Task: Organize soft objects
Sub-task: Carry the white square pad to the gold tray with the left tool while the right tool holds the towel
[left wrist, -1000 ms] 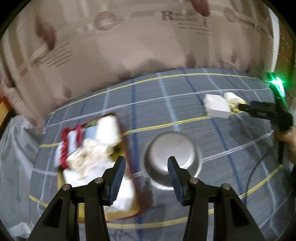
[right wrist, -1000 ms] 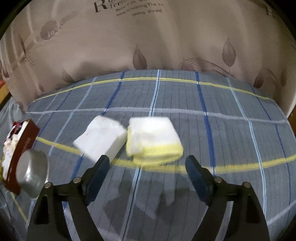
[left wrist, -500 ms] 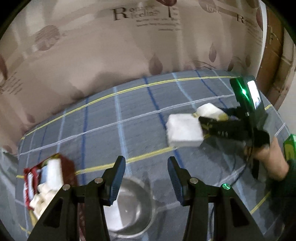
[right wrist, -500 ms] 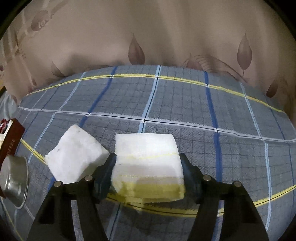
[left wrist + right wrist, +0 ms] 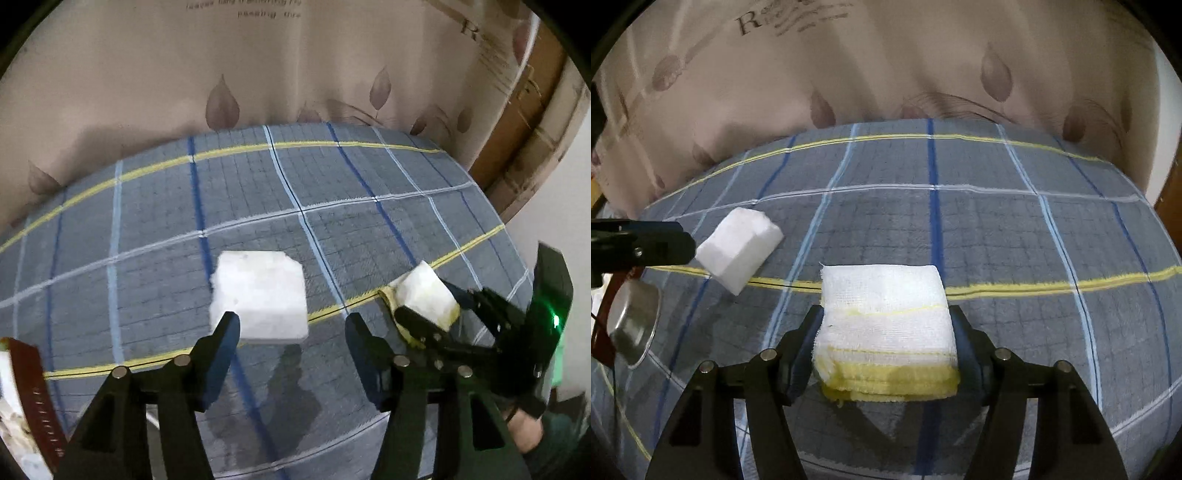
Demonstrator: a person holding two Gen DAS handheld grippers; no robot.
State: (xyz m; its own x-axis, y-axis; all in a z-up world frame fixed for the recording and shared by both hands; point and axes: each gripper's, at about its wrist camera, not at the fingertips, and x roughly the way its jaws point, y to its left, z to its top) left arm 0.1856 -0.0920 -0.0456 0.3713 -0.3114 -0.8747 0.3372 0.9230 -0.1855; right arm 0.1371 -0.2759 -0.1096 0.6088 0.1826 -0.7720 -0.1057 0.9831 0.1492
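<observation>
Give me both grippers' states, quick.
Left gripper: open, holding nothing, near the white foam block.
Right gripper: closed on the folded gauze cloth.

Dim indoor light; soft shadows below fingers [image 5: 221,354]; slight motion blur; strong fisheye bending, dark corners.

Between your right fingers sits a coarse-woven gauze cloth [image 5: 884,332], white with yellow edging. Ahead of your left fingers lies a matt white foam-like block [image 5: 260,295] on plaid woven fabric [image 5: 351,192]. Left of your right fingers, a glossy metal bowl [image 5: 633,325] shines.

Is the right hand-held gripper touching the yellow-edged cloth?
Touching. In the right wrist view, the right hand-held gripper presses both fingers against the cloth sides, with no gap.
</observation>
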